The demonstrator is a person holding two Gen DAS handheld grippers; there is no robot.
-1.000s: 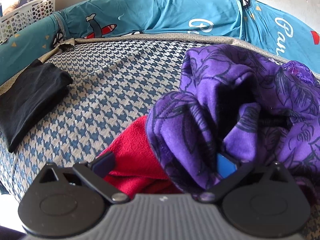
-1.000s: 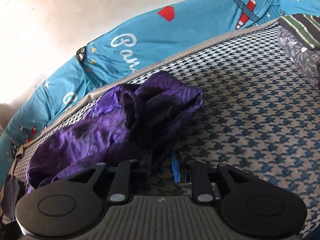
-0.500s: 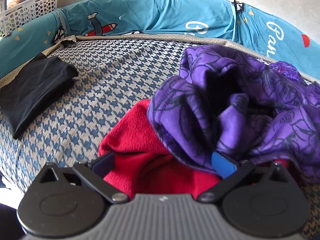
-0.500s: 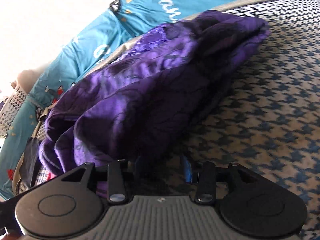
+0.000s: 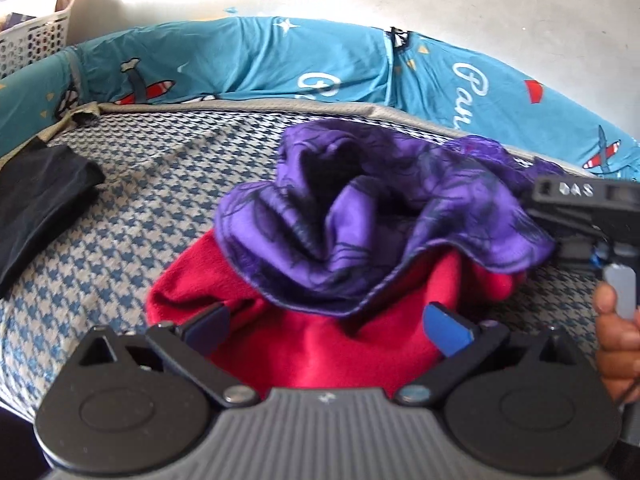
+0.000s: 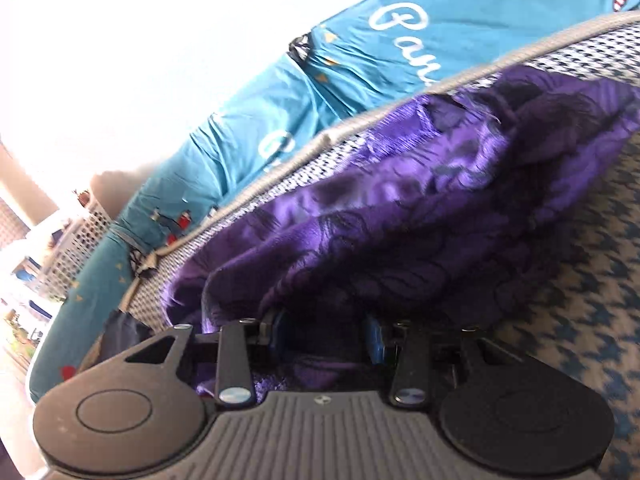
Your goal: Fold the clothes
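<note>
While working the crumpled purple patterned garment (image 6: 420, 216) free of the red fleece (image 5: 320, 344): keeping left gripper (image 5: 326, 322) spread wide, empty; right gripper (image 6: 326, 334) parted around purple folds, gathering deeper before pinching.

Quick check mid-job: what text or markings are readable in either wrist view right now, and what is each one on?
"DAS": raised letters on the right gripper.
"Pa...": white script on the teal bedding, cut off at the edge.
"Par...": the same script on the teal bedding, cut off.
Another white word, further left on the bedding, is hidden by folds: unreadable.
</note>
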